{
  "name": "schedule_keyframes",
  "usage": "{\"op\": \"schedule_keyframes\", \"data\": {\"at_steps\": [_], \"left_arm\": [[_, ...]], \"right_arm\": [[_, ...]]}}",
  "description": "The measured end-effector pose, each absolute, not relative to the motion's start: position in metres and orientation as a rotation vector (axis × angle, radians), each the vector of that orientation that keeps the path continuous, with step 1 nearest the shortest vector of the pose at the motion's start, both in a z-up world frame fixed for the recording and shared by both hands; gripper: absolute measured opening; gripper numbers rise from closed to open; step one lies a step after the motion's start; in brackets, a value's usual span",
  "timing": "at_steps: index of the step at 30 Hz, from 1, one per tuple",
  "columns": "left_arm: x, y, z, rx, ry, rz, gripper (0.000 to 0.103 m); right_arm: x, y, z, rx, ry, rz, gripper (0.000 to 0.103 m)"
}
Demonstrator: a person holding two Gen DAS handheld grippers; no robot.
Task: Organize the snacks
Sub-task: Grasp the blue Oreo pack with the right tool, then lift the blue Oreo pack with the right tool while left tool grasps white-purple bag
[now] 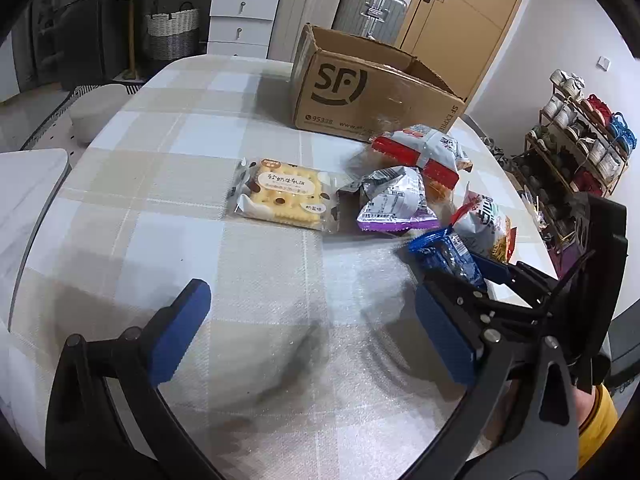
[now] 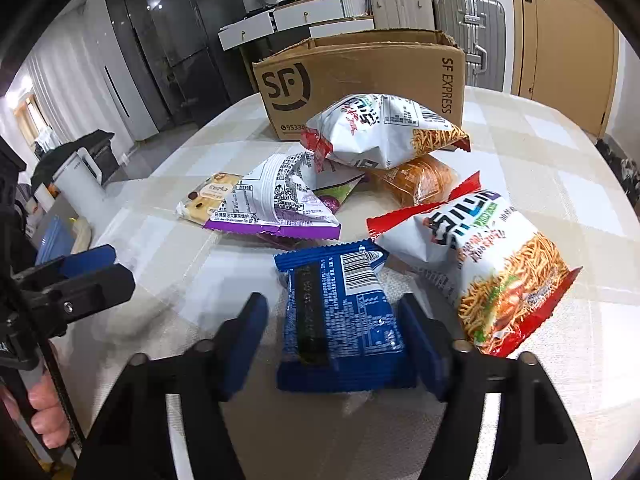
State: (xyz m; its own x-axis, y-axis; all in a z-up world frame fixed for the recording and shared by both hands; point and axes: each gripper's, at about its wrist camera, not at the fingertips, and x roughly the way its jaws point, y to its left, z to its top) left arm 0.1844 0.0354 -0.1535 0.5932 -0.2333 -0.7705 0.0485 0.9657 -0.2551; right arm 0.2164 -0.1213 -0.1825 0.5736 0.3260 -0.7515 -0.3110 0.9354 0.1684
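Checked cloth covers the table (image 1: 168,184), bare and roomy on its left half up to the curved edge. Snacks crowd near the cardboard box (image 2: 360,76). The right gripper (image 2: 336,344) straddles the blue packet (image 2: 340,312), right pad touching, left pad just clear. The left gripper (image 1: 316,332) gapes wide over bare cloth, empty. Only the left view shows the cracker pack (image 1: 280,194) whole.

Both wrist views angled down, close over table (image 1: 160,200), sharing snacks, box (image 2: 360,76)
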Motion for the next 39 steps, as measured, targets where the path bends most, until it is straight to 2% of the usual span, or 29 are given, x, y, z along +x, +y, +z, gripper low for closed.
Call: {"op": "schedule_keyframes", "data": {"at_steps": [1, 7, 23, 39], "left_arm": [[0.183, 0.035, -0.153, -0.215, 0.923, -0.163, 0.102], [0.174, 0.034, -0.145, -0.187, 0.915, -0.153, 0.102], [0.163, 0.026, -0.137, -0.154, 0.931, -0.102, 0.102], [0.23, -0.027, -0.136, -0.077, 0.99, -0.132, 0.102]], "right_arm": [[0.216, -0.121, -0.183, 0.011, 0.883, 0.365, 0.053], [0.21, -0.118, -0.181, 0.011, 0.869, 0.379, 0.047], [0.148, -0.181, -0.151, 0.282, 0.581, 0.53, 0.047], [0.138, -0.201, -0.145, 0.357, 0.527, 0.531, 0.047]]}}
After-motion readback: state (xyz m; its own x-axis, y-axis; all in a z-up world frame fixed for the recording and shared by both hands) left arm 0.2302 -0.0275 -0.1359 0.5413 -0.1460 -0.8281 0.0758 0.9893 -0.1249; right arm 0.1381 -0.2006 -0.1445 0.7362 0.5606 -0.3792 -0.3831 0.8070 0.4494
